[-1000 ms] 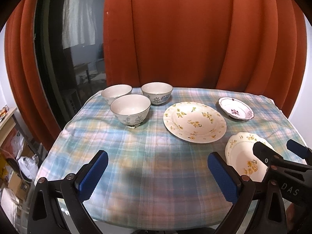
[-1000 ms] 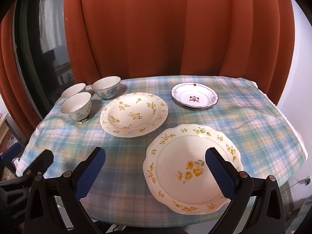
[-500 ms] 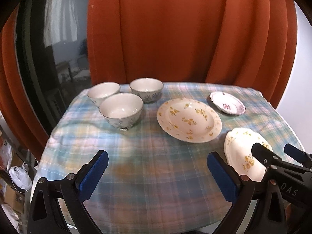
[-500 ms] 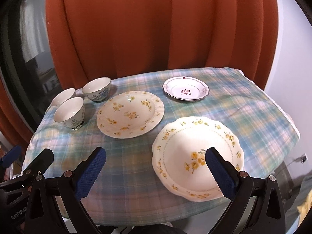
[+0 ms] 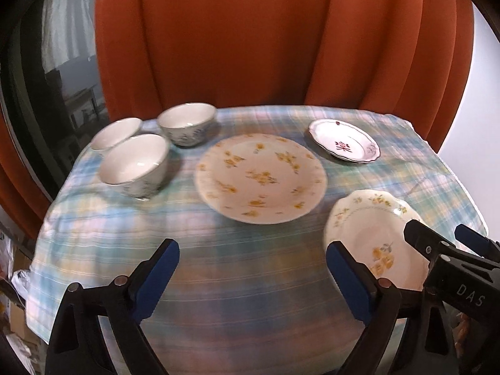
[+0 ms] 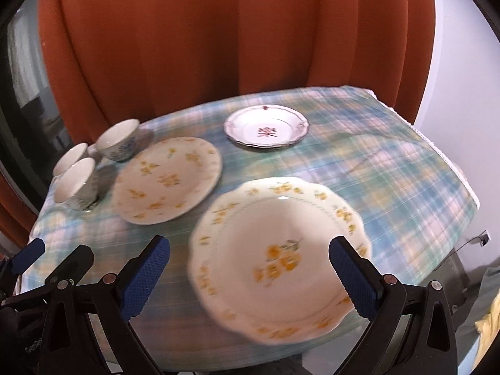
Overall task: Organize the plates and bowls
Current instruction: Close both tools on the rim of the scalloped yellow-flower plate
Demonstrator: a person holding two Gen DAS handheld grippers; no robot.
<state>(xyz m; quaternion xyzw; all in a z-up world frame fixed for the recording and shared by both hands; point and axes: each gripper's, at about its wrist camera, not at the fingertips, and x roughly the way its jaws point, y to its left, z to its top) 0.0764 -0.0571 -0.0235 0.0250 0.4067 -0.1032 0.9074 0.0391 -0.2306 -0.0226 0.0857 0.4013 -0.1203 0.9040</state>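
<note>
Three white bowls point(image 5: 134, 162) stand together at the table's far left. A large round plate with yellow flowers point(image 5: 261, 178) lies mid-table, and a small plate with a red motif point(image 5: 343, 143) lies behind it to the right. A scalloped yellow-flowered plate point(image 6: 275, 256) lies at the near right edge. My left gripper point(image 5: 252, 250) hovers over bare cloth, its jaws wide and closing slightly with nothing between them. My right gripper point(image 6: 250, 245) hangs open just above the scalloped plate, its fingers apart from the rim.
A plaid blue-green cloth point(image 5: 218, 281) covers the table and hangs over its edges. Orange curtains point(image 5: 250, 47) hang close behind. A dark window point(image 5: 62, 72) is at the left. The right gripper's frame point(image 5: 437, 250) crosses the left wrist view.
Both grippers have come forward and lower toward the table, so the dishes look larger. The left fingers have drawn a little closer together. No dish has moved.
</note>
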